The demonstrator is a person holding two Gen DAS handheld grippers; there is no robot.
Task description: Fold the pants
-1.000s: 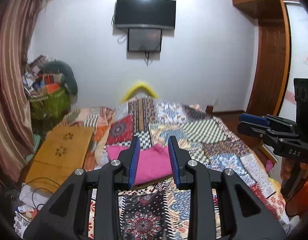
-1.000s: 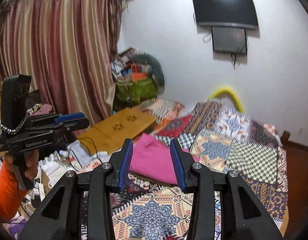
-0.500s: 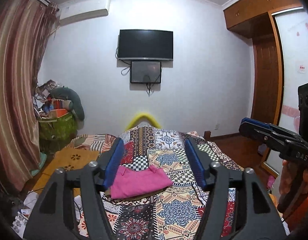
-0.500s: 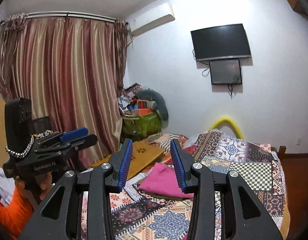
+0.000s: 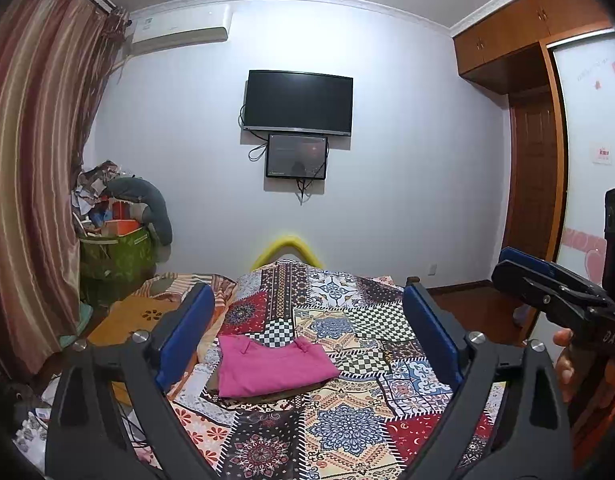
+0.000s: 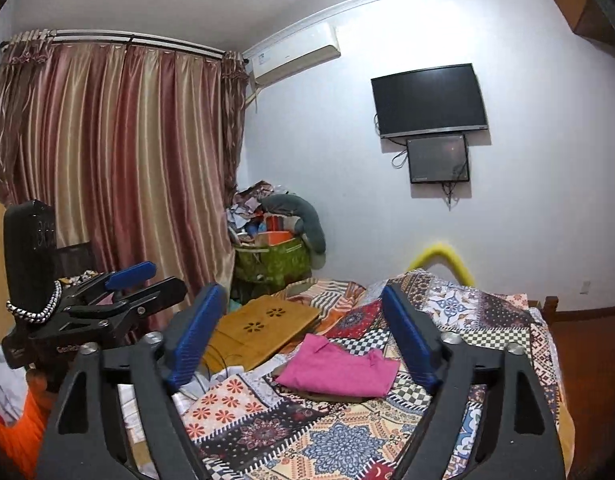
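A bedroom is being shown from two hand-held tongs aimed across a bed (image 5: 347, 364) that is being covered by a patchwork quilt. Pink pants (image 5: 267, 364), folded into a flat rectangle, are being shown lying on the quilt near the bed's left edge, well apart from both tongs. The left tongs (image 5: 307, 336) are being opened wide, with nothing between the blue pads (image 5: 183, 336). The right tongs (image 6: 299, 336) are likewise being opened, and nothing is being held in them. A wooden lap tray (image 6: 259, 328) is being seen beside the bed, and a dark television (image 5: 298, 102) is being shown mounted on the far white wall, with striped curtains (image 6: 119, 168) hanging at the left
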